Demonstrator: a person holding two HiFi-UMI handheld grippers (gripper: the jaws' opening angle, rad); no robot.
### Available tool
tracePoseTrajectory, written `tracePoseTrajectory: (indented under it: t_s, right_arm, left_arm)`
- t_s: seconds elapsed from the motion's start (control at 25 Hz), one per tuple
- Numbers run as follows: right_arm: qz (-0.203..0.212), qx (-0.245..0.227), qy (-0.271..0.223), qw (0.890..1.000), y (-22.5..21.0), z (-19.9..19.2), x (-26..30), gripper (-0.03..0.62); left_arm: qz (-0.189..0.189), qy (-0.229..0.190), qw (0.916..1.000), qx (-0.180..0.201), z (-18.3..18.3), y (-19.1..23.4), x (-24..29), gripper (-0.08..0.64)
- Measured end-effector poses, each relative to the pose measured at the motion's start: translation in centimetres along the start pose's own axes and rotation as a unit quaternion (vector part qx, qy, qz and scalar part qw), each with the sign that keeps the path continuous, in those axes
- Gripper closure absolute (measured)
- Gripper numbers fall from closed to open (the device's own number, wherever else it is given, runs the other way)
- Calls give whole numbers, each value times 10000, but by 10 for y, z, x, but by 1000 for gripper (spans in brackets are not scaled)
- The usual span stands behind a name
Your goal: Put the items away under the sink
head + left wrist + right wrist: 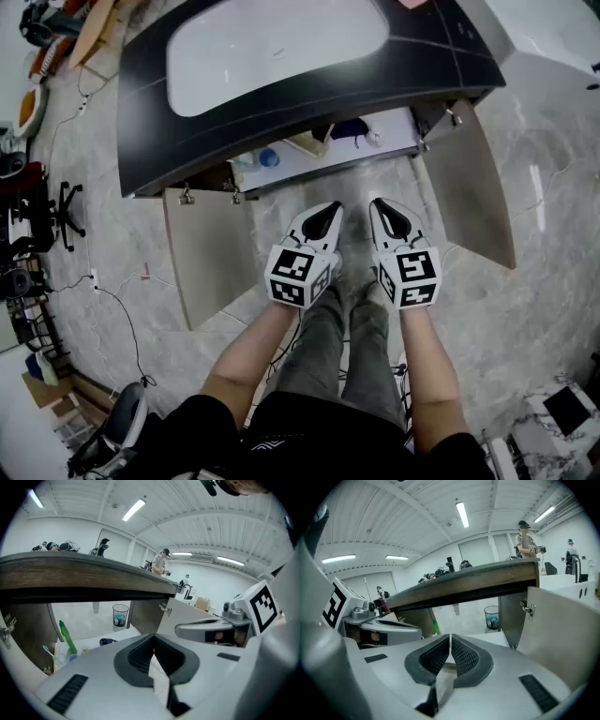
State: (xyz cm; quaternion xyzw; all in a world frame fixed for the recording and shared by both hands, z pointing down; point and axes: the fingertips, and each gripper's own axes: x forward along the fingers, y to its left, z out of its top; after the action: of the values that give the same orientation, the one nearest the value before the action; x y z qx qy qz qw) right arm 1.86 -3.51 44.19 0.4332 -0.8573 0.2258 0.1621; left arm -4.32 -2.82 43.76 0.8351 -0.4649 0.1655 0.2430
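1. Head view is looking steeply down on the left gripper [328,214] and the right gripper [384,212], which are hanging side by side above the person's legs [342,347]. Both are pointing toward the open cabinet [380,155] under the sink [277,47].
2. Both cabinet doors are standing wide open, with the left door [211,248] and the right door [478,183] flanking the two grippers.
3. Left gripper view is showing its jaws pressed fully together, with nothing caught between them.
4. Right gripper view is showing the same: its jaws are meeting along their length and gripping nothing.
5. The items are sitting on the cabinet shelf, ahead of both grippers and clear of them.
6. A green bottle [67,637] is leaning at the shelf's left side, a blue-capped item [269,157] is sitting near it, and a dark blue item [352,129] is lying farther right.
7. A clear cup [120,615] holding something blue is showing beyond the shelf. Whether it is standing inside the cabinet or behind it, I cannot tell.
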Motion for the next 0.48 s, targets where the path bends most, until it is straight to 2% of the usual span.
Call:
tracePoseTrajectory:
  t_s: [0.16,0.32,0.48]
  right_arm:
    - [202,0,-218,9996,22,39,-22,552]
    - [415,-346,-526,9972,44,80,-49,552]
    - [655,-484,-619,9948,66,100,-75,552]
  left_arm:
    - [19,-145,9999,-76,29,-18,-35,551]
    - [72,-387,9991,-127,53,-34,-68,551]
    - [96,-458,9985,-283,64,-47,-96,551]
